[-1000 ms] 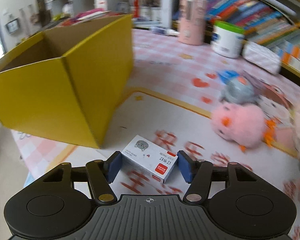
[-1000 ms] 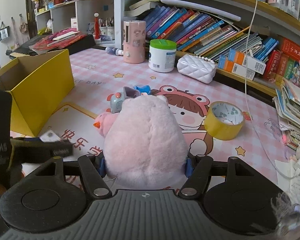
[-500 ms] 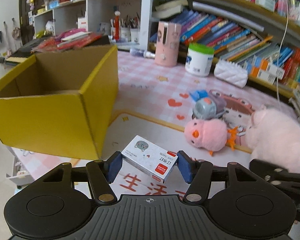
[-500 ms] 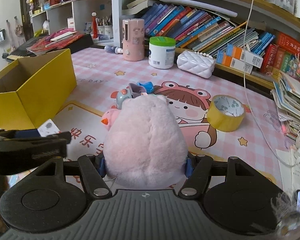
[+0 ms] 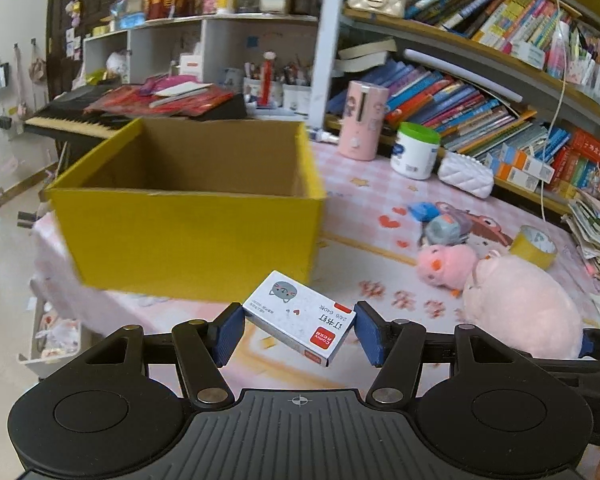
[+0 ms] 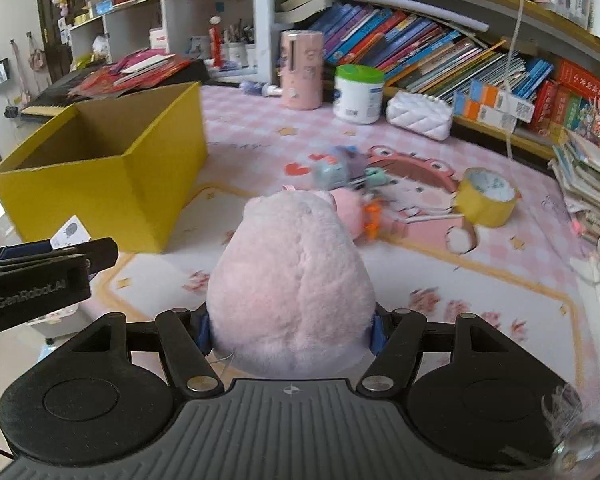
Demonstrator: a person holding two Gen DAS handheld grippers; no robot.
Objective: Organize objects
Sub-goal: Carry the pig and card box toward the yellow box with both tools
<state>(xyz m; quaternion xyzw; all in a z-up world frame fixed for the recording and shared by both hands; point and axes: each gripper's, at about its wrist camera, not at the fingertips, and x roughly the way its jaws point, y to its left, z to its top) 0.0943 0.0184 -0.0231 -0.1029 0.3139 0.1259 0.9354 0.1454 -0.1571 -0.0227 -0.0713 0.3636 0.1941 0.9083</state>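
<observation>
In the left wrist view, a small white staple box [image 5: 300,316] is clamped between the blue pads of the left tongs [image 5: 299,332], held above the bench [image 5: 380,264] in front of the open yellow carton [image 5: 188,216]. In the right wrist view, a large pink plush toy [image 6: 290,280] is gripped by the right tongs [image 6: 290,334], with the carton [image 6: 112,172] seen to the left.

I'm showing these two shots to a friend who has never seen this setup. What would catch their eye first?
Probably the big pink plush filling the middle of the right wrist view, squeezed in the right gripper. Next, the open yellow cardboard box standing at the left on the pink table mat, and the small white staple box clamped in the left gripper just in front of it.
</observation>
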